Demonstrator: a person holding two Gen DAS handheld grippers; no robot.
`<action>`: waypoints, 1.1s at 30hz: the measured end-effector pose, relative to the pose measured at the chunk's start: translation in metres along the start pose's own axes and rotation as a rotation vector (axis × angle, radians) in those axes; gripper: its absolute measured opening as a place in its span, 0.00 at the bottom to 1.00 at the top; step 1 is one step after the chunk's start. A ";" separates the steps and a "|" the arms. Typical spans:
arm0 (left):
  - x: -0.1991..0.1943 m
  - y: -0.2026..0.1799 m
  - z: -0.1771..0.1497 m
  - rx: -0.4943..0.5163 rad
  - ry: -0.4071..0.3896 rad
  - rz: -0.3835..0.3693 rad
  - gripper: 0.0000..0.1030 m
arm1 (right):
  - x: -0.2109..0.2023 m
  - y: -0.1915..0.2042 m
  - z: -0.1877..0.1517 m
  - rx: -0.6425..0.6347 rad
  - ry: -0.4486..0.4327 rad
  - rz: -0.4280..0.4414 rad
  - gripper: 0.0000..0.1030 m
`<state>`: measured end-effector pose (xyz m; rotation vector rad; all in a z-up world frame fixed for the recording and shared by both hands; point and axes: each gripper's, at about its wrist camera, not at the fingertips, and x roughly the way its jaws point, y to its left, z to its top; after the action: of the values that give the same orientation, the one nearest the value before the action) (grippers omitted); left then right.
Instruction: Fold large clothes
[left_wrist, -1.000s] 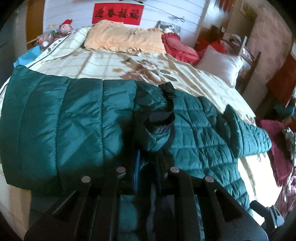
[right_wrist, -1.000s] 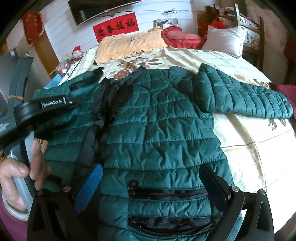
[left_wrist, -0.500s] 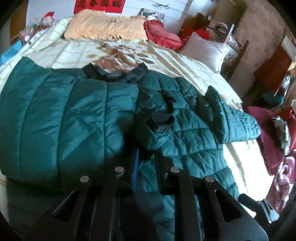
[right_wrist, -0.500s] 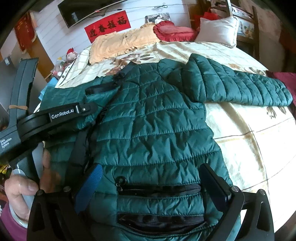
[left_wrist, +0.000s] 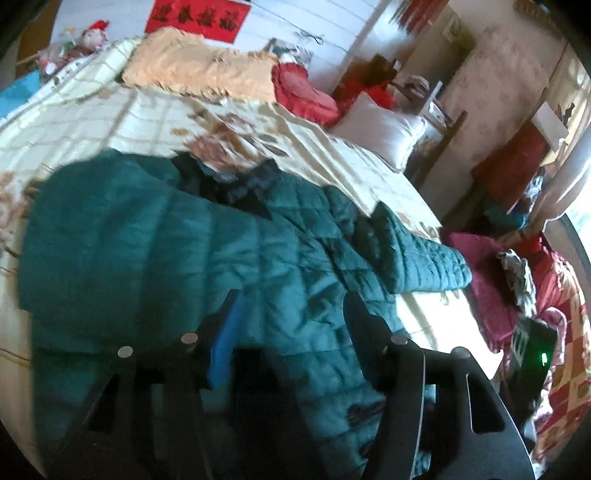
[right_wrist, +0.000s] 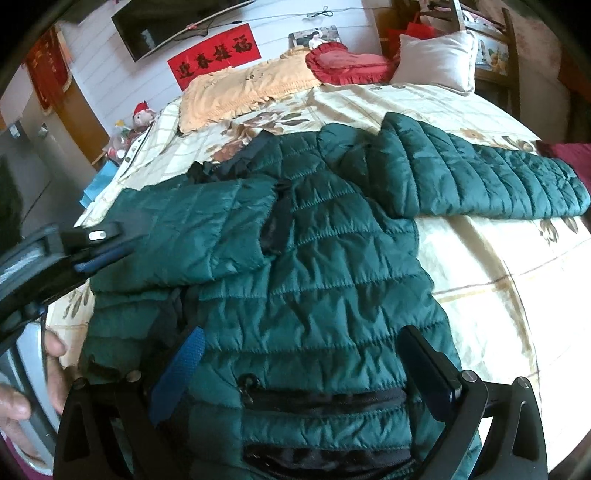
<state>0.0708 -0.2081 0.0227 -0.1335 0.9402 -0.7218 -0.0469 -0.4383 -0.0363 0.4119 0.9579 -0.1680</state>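
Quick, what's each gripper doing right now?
Left gripper: open, holding nothing, over the jacket.
Right gripper: open, empty, above the jacket's hem.

The jacket (right_wrist: 303, 258) lies on the bed (right_wrist: 498, 295), pillows (right_wrist: 251, 88) behind it.

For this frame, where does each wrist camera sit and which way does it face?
Left wrist: behind the open left gripper, low over the green puffer jacket, facing the headboard pillows.
Right wrist: behind the open right gripper at the jacket's hem pocket, facing up the bed; the left gripper and the person's left hand show at left.
Shared: jacket, outstretched sleeve, orange pillow, red banner.
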 end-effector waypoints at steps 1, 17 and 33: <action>-0.007 0.005 0.002 0.010 -0.008 0.025 0.54 | 0.001 0.002 0.003 -0.001 0.002 0.008 1.00; -0.050 0.116 -0.014 -0.002 -0.103 0.494 0.54 | 0.102 0.037 0.070 0.014 0.141 0.044 1.00; -0.050 0.151 -0.006 -0.131 -0.116 0.521 0.54 | 0.060 0.064 0.089 -0.230 -0.143 -0.097 0.15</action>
<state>0.1241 -0.0609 -0.0070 -0.0403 0.8610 -0.1695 0.0749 -0.4147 -0.0238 0.1396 0.8457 -0.1705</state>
